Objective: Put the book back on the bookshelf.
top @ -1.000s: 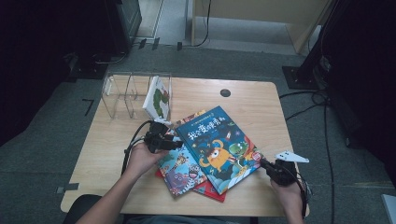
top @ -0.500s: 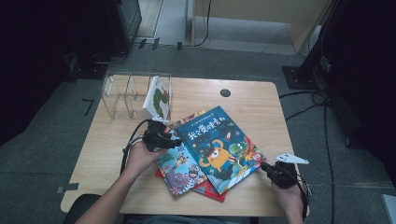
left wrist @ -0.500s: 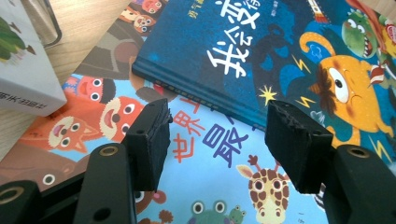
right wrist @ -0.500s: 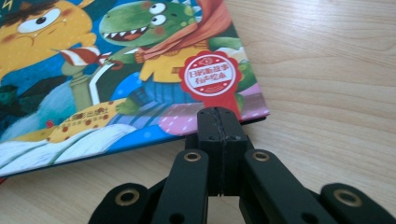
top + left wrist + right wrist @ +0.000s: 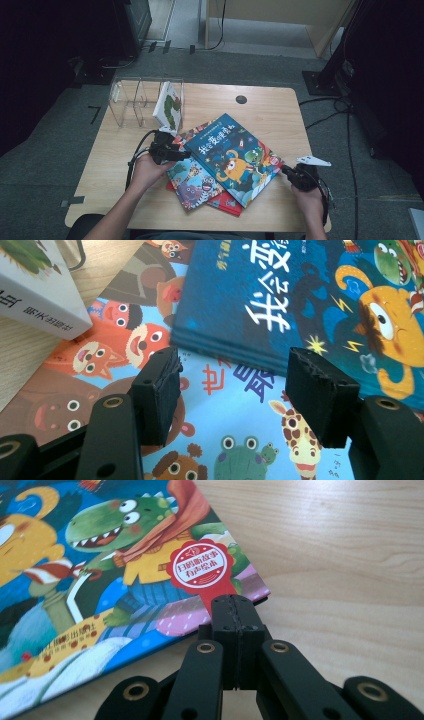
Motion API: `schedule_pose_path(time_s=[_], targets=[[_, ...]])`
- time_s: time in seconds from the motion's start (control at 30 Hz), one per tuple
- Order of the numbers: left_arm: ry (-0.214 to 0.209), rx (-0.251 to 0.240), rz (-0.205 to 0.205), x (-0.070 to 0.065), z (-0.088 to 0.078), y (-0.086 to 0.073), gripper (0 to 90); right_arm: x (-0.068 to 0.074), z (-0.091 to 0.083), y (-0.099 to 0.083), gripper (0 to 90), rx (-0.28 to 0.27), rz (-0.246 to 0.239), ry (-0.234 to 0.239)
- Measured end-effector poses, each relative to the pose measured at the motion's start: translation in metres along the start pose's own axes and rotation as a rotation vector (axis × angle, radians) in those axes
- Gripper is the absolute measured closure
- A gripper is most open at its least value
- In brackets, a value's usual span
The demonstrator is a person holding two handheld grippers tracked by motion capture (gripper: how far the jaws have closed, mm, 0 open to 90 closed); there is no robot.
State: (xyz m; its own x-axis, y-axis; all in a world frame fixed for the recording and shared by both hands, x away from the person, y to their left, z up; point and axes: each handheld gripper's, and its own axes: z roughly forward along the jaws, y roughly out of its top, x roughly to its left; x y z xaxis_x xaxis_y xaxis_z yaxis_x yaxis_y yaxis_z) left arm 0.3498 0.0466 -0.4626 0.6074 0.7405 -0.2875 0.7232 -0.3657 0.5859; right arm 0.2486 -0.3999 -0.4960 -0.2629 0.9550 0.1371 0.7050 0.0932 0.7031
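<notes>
Clear plastic makes up the rack (image 5: 134, 100) at the counter's (image 5: 270, 112) far left, and a white book (image 5: 167, 105) leans upright in its right-hand slot. In the left gripper view that white book (image 5: 37, 290) lies at the upper left, its corner resting on the animal book (image 5: 150, 340).

Just in front of the rack, the left gripper (image 5: 172, 152) sits in the person's left hand (image 5: 145, 170), over the near left edge of the book pile. Its jaws have just been opening and now stand released and wide apart, with nothing pressed between them; the pads (image 5: 160, 390) hover over the animal book, just short of the blue book's (image 5: 300, 300) edge.

Mid-counter, the blue book (image 5: 232, 157) lies tilted on top of the pile, covering part of the animal book (image 5: 192, 180), with a red book (image 5: 225, 202) peeking out beneath at the near side.

At the right, the right gripper (image 5: 292, 175), held by the right hand (image 5: 310, 200), points at the blue book's near right corner. Its jaws are clenched together, empty, their tip (image 5: 235, 610) right at the corner of the blue book (image 5: 125, 570), by the red seal. Whether they touch it I cannot tell.
</notes>
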Motion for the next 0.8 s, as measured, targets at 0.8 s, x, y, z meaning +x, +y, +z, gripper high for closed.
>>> schedule_pose_path(time_s=[0.8], targets=[[-0.042, 0.083, -0.005, -0.014, 0.012, -0.011, 42.0, -0.020, 0.036, 0.034, 90.0, -0.002, 0.031, 0.034]])
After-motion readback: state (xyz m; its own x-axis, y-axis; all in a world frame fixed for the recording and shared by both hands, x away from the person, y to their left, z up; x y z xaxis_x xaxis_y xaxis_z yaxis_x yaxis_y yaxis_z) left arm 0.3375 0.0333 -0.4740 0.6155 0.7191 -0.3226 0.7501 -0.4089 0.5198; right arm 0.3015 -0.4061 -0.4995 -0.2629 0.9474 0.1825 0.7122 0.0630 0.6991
